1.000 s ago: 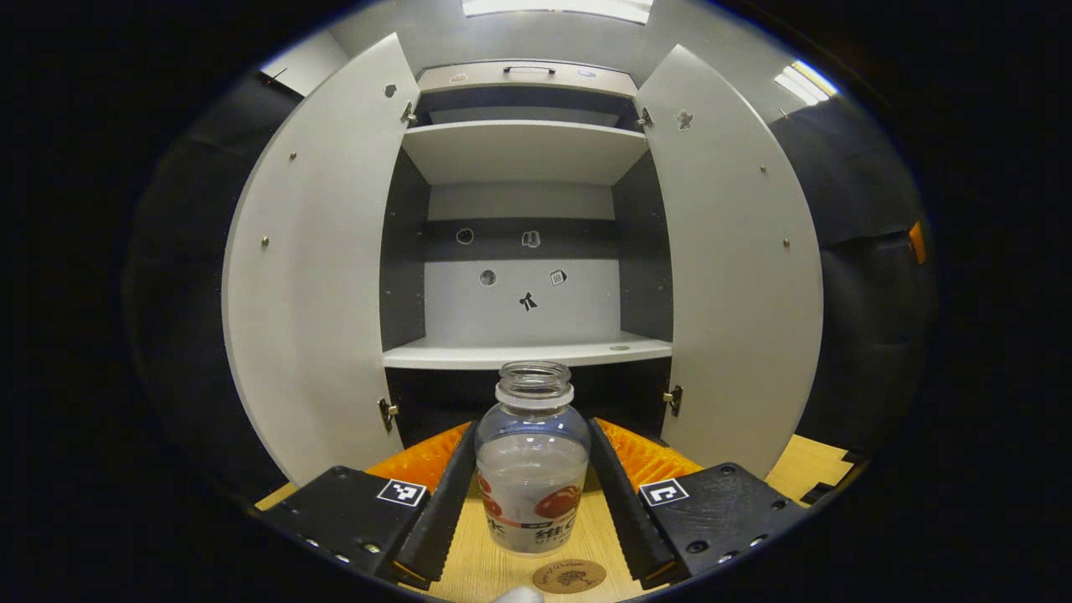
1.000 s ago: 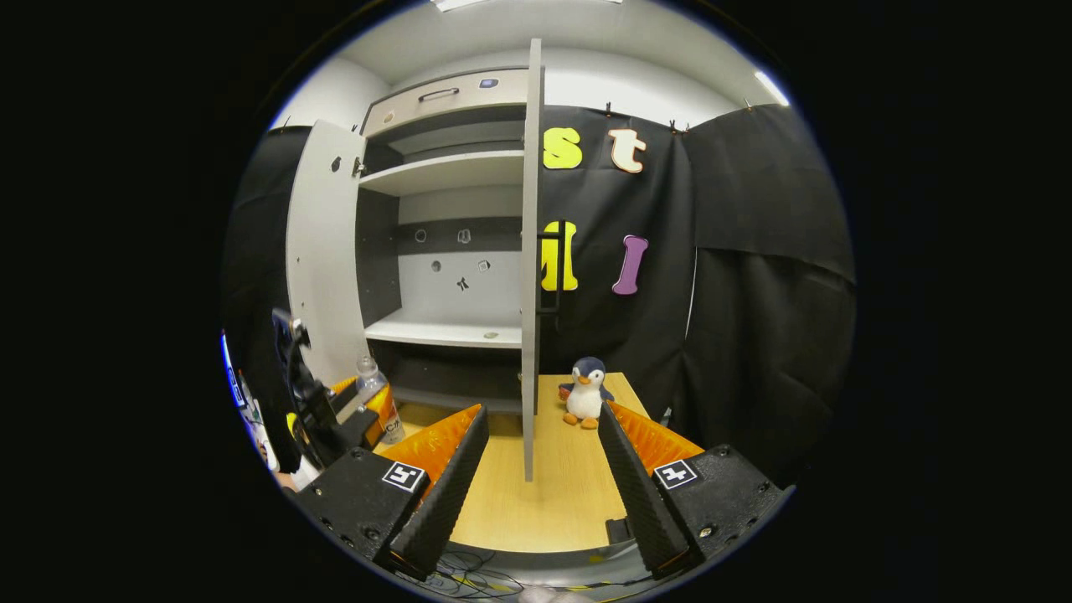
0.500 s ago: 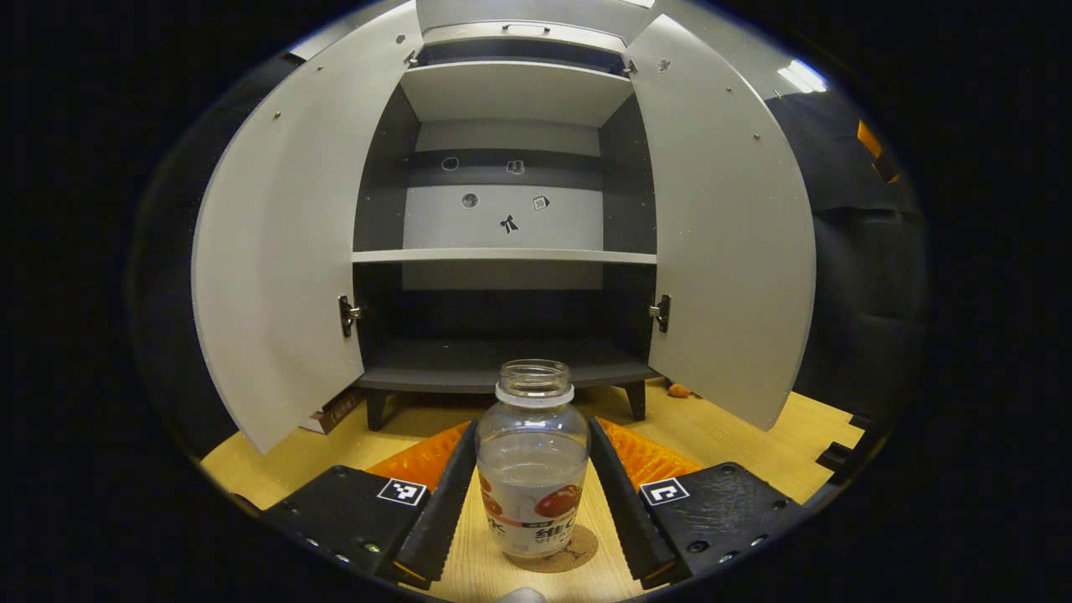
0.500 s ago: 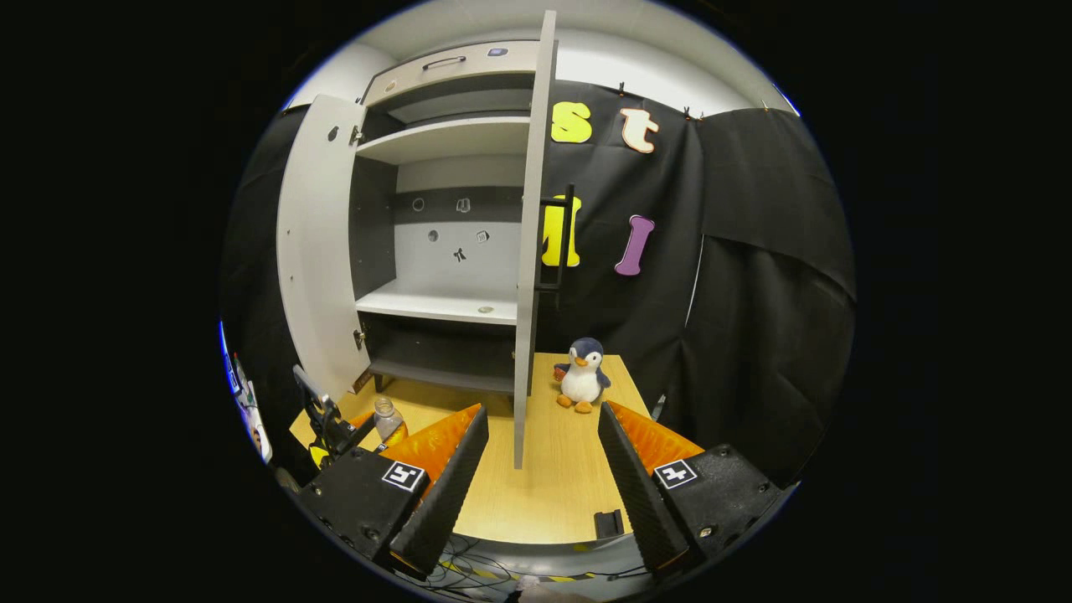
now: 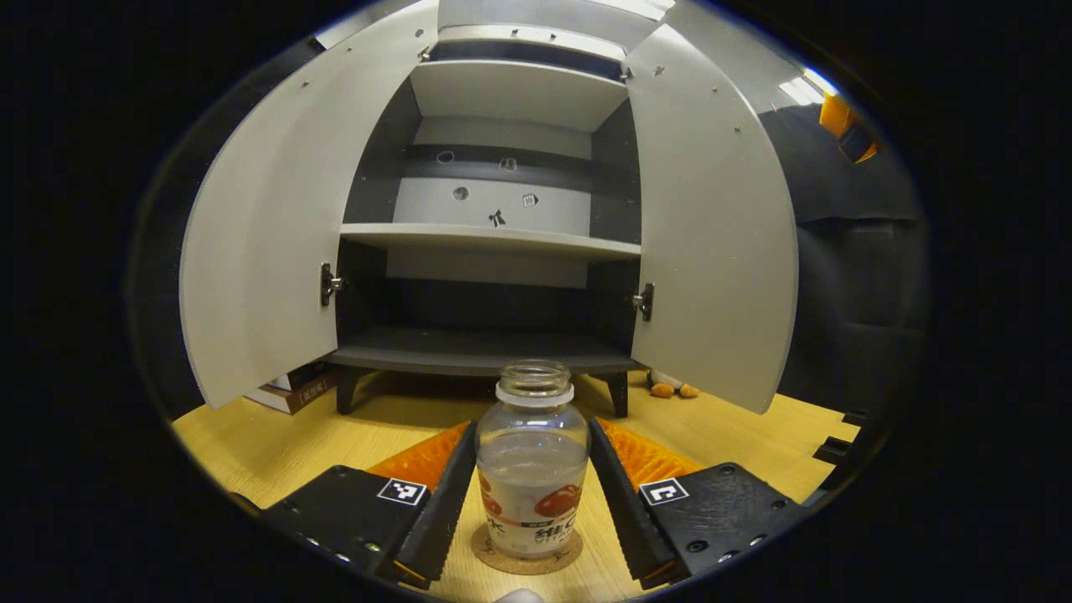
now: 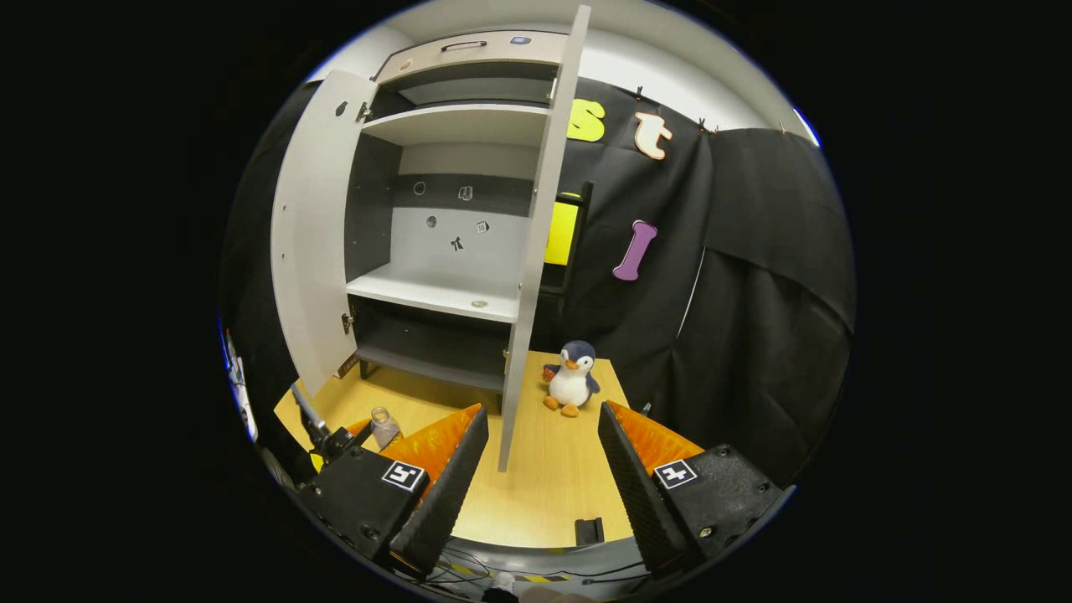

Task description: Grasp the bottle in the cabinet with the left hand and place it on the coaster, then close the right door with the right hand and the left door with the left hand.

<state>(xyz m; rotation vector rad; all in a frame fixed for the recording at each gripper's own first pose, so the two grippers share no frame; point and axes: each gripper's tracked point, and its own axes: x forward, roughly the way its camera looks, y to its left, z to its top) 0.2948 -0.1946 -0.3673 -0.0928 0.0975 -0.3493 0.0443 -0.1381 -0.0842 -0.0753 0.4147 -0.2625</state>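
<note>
A clear, uncapped bottle (image 5: 533,469) with a red-and-white label stands upright on a round cork coaster (image 5: 502,563) on the wooden table. My left gripper (image 5: 533,425) is shut on it, one finger pressed against each side. Behind it the grey cabinet (image 5: 490,239) has both doors swung wide: the left door (image 5: 260,243) and the right door (image 5: 712,243). In the right gripper view my right gripper (image 6: 543,410) hangs open and holds nothing, facing the right door (image 6: 536,251) edge-on. The bottle (image 6: 384,425) and left gripper (image 6: 335,437) sit low at the left there.
A plush penguin (image 6: 570,377) sits on the table just right of the right door. A small box (image 5: 293,389) lies under the left door beside the cabinet leg. The table's near edge carries a black clip (image 6: 589,529) with cables below.
My left gripper has come down and away from the cabinet with the bottle, which now stands on the coaster. The right gripper has drifted so the right door looks more tilted.
</note>
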